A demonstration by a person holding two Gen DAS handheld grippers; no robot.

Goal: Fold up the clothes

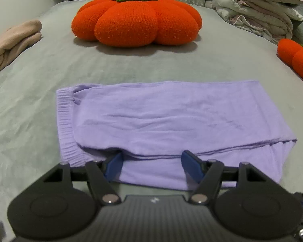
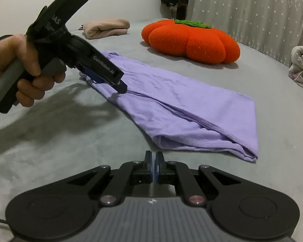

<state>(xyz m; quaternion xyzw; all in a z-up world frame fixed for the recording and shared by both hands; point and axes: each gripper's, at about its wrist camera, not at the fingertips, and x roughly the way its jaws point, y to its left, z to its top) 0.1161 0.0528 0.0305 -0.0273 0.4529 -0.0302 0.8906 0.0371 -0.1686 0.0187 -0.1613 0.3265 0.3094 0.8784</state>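
A lilac knitted garment (image 1: 161, 117) lies folded flat on the grey bed (image 1: 30, 121), its ribbed band at the left. My left gripper (image 1: 152, 159) is open, its blue pads spread over the garment's near edge with nothing between them. In the right wrist view a hand (image 2: 24, 70) holds that left gripper (image 2: 103, 80) low over the far-left end of the lilac garment (image 2: 181, 104). My right gripper (image 2: 153, 156) is shut on nothing. It hovers over bare bed cover, just short of the garment's near folded corner.
An orange pumpkin cushion (image 1: 137, 18) (image 2: 192, 40) sits beyond the garment. A folded beige cloth (image 1: 14, 42) (image 2: 107, 28) lies at the far left. Piled bedding (image 1: 258, 14) and a second orange cushion (image 1: 297, 58) crowd the right edge. A curtain (image 2: 252, 10) hangs behind.
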